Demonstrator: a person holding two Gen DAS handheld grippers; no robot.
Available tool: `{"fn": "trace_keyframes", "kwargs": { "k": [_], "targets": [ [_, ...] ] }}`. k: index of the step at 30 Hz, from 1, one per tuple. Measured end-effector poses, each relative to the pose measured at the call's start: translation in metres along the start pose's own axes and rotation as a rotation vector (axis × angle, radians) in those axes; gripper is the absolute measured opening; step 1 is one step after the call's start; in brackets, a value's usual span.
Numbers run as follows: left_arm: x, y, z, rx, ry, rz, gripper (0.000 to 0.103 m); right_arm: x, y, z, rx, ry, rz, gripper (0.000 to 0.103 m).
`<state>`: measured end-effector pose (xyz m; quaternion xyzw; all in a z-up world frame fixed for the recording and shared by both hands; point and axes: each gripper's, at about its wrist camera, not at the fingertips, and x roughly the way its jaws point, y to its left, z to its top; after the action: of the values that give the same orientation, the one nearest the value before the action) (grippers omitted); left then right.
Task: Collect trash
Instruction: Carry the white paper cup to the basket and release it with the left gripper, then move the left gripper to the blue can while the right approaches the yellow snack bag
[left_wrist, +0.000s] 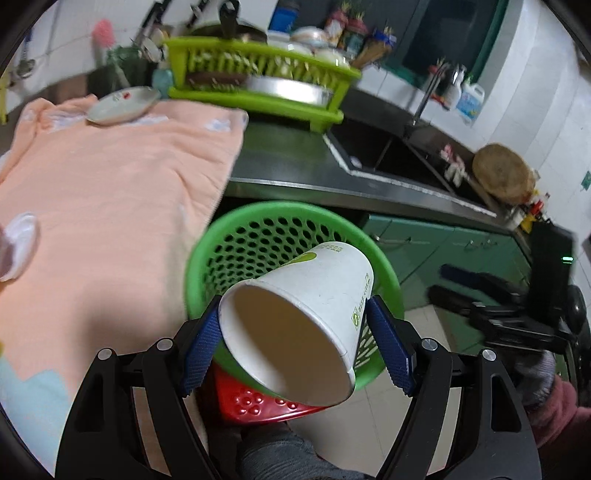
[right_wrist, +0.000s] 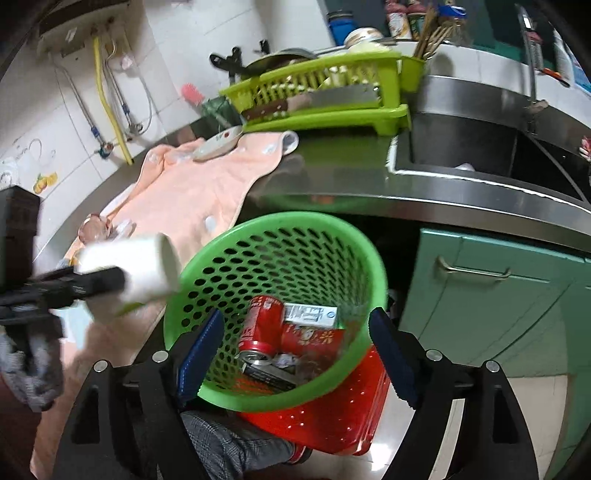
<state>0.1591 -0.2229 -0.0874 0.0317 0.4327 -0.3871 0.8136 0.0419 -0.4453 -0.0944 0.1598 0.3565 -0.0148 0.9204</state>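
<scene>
My left gripper (left_wrist: 295, 347) is shut on a white paper cup (left_wrist: 306, 314), held tilted with its mouth toward the camera, above the near rim of a green perforated bin (left_wrist: 236, 225). In the right wrist view the cup (right_wrist: 136, 266) hangs at the bin's left rim (right_wrist: 177, 291). The bin holds a red soda can (right_wrist: 258, 325), a small carton (right_wrist: 310, 314), a red packet and other scraps. My right gripper (right_wrist: 295, 350) is open and empty, its blue pads either side of the bin's near rim. The right gripper also shows at the right of the left wrist view (left_wrist: 480, 295).
A peach towel (left_wrist: 110, 192) covers the steel counter (left_wrist: 295, 166), with a white plate (left_wrist: 122, 103) and clear glass pieces (right_wrist: 96, 225) on it. A lime dish rack (left_wrist: 258, 74) stands behind. The sink (left_wrist: 388, 151) lies right. A red stool (right_wrist: 332, 413) sits under the bin. Green cabinets (right_wrist: 498, 295) stand beside.
</scene>
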Motion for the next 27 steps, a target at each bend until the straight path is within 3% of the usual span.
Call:
{"fn": "trace_keyframes", "kwargs": {
  "k": [8, 18, 27],
  "targets": [
    [0.083, -0.005, 0.019, -0.076, 0.165, 0.033, 0.076, 0.000, -0.028, -0.008, 0.047, 0.001, 0.002, 0.078],
    [0.169, -0.012, 0.030, -0.069, 0.326, 0.117, 0.077, 0.013, -0.047, -0.018, 0.101, 0.030, 0.017, 0.079],
    [0.200, -0.011, 0.035, -0.110, 0.342, 0.091, 0.078, 0.020, -0.054, -0.020, 0.122, 0.043, 0.016, 0.078]
  ]
}}
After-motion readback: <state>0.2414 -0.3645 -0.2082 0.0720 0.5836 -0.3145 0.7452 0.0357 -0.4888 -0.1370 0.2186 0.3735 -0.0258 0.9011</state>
